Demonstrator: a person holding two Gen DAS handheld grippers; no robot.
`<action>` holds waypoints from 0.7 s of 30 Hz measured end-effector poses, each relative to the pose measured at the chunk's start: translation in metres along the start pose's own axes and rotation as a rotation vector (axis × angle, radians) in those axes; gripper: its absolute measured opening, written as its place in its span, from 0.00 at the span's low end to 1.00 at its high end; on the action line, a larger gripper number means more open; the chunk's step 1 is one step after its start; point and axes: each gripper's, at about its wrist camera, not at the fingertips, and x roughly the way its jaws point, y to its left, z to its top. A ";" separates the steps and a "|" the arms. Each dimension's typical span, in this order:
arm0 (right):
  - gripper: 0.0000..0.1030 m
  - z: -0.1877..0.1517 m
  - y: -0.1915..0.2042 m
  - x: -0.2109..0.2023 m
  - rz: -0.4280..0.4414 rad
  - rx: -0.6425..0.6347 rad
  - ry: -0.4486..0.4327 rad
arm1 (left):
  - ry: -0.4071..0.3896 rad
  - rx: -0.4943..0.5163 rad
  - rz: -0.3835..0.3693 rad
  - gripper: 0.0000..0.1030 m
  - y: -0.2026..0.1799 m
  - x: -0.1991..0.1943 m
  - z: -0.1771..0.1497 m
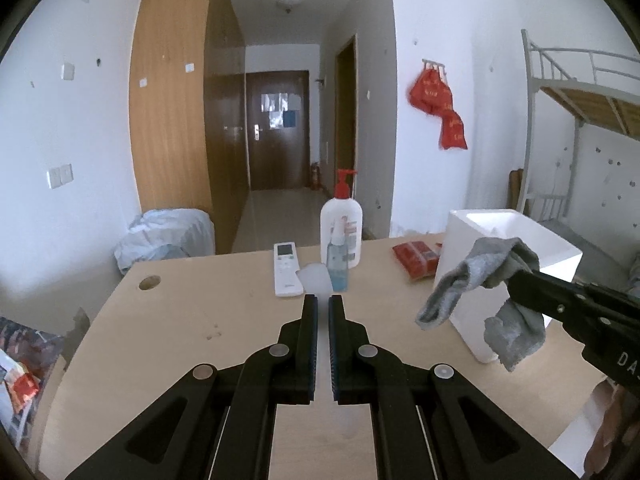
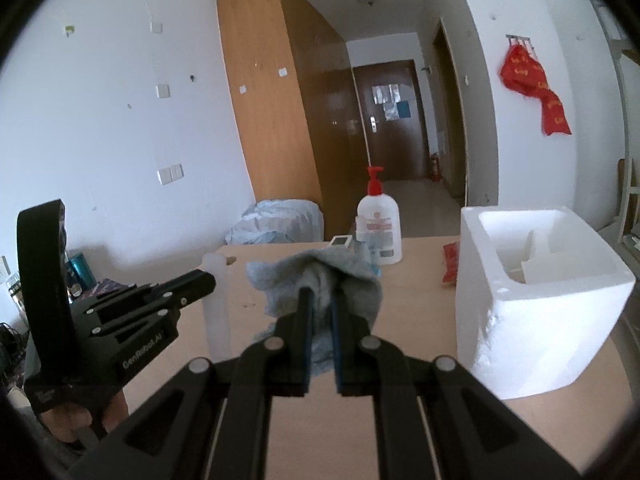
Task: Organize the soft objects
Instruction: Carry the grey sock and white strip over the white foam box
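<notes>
My right gripper (image 2: 320, 296) is shut on a grey sock (image 2: 340, 272) and holds it in the air above the table, left of the white foam box (image 2: 532, 320). In the left wrist view the sock (image 1: 464, 284) hangs from the right gripper (image 1: 516, 276) in front of the foam box (image 1: 560, 256). My left gripper (image 1: 323, 304) is shut and empty, low over the middle of the table; it also shows in the right wrist view (image 2: 212, 276).
On the wooden table (image 1: 180, 332) stand a pump bottle (image 1: 342, 232), a small spray bottle (image 1: 337, 268), a white remote (image 1: 286, 268), a translucent piece (image 1: 316, 278) and a red packet (image 1: 416, 258). A bunk bed (image 1: 580, 92) stands at right.
</notes>
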 end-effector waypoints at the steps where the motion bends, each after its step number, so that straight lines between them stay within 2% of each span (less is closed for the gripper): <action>1: 0.11 0.000 0.000 -0.003 -0.001 0.001 -0.006 | -0.003 0.000 -0.002 0.05 0.000 -0.003 0.001; 12: 0.11 -0.003 -0.006 -0.025 -0.034 0.019 -0.046 | -0.038 0.015 -0.038 0.05 -0.011 -0.016 0.007; 21: 0.11 -0.011 -0.023 -0.057 -0.114 0.054 -0.085 | -0.066 0.055 -0.120 0.05 -0.040 -0.025 0.011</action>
